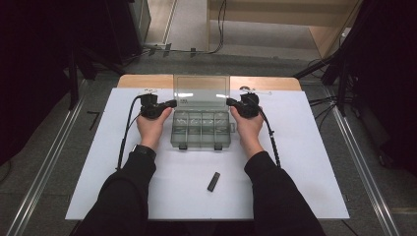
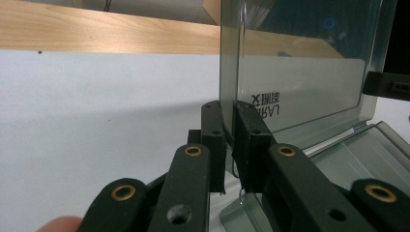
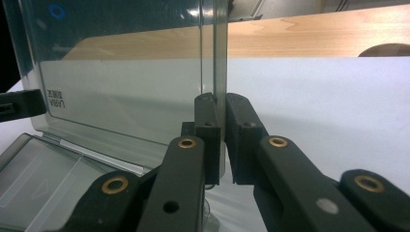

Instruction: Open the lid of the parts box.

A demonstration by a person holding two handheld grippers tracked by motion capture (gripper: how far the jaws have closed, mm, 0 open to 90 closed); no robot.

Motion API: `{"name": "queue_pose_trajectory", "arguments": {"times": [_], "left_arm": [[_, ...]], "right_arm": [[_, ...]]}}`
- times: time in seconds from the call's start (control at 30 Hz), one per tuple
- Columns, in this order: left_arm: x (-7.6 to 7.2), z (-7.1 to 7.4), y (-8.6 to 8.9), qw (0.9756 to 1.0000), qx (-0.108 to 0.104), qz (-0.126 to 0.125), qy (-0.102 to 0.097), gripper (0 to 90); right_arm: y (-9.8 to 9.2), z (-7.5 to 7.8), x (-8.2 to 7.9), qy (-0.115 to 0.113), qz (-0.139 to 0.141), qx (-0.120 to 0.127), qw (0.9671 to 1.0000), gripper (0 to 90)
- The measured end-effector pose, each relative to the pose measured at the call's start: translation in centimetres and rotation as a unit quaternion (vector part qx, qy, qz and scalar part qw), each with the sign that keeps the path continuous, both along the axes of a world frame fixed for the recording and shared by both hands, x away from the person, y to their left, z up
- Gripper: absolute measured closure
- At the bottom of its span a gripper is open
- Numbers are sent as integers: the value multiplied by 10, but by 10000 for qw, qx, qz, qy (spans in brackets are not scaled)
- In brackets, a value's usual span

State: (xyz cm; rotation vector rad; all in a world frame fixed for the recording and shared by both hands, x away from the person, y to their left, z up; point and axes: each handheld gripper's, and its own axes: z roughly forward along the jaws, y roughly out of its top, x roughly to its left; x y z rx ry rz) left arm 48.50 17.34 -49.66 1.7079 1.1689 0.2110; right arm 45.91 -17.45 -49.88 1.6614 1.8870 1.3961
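Note:
A clear plastic compartment box [image 1: 201, 142] sits on the white sheet with its lid [image 1: 201, 91] standing upright at the back. My left gripper [image 1: 172, 103] is shut on the lid's left edge; in the left gripper view [image 2: 229, 108] the pads pinch the thin clear lid [image 2: 300, 72] just above the box base [image 2: 367, 154]. My right gripper [image 1: 229, 102] is shut on the lid's right edge, and the right gripper view [image 3: 220, 99] shows the lid [image 3: 121, 82] clamped between the pads, with the box base [image 3: 43, 169] lower left.
A small black bar [image 1: 213, 181] lies on the white sheet [image 1: 305, 147] in front of the box, between the forearms. The wooden tabletop [image 1: 142, 81] shows behind the sheet. Floor rails and dark stands flank the table.

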Motion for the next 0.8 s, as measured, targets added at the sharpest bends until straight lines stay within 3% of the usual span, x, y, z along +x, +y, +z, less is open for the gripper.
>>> {"name": "queue_pose_trajectory", "arguments": {"times": [0.27, 0.4, 0.5, 0.6, 0.8], "left_arm": [[2, -2, 1, 9999, -84, 35, 106, 830], [4, -5, 1, 9991, -322, 53, 268, 809], [5, -6, 1, 9991, -281, 59, 305, 797], [5, -6, 0, 9991, -251, 81, 325, 792], [6, -6, -1, 9988, -238, 149, 409, 779]], "right_arm": [[-1, -3, 3, 74, 6, 87, 9999, 814], [-3, -6, 4, 125, 37, 143, 9998, 803], [-2, -7, 5, 88, 93, 19, 9999, 792], [-4, -9, 6, 171, 95, 200, 9996, 792], [-5, -13, 8, 293, 93, 264, 9992, 775]]}}
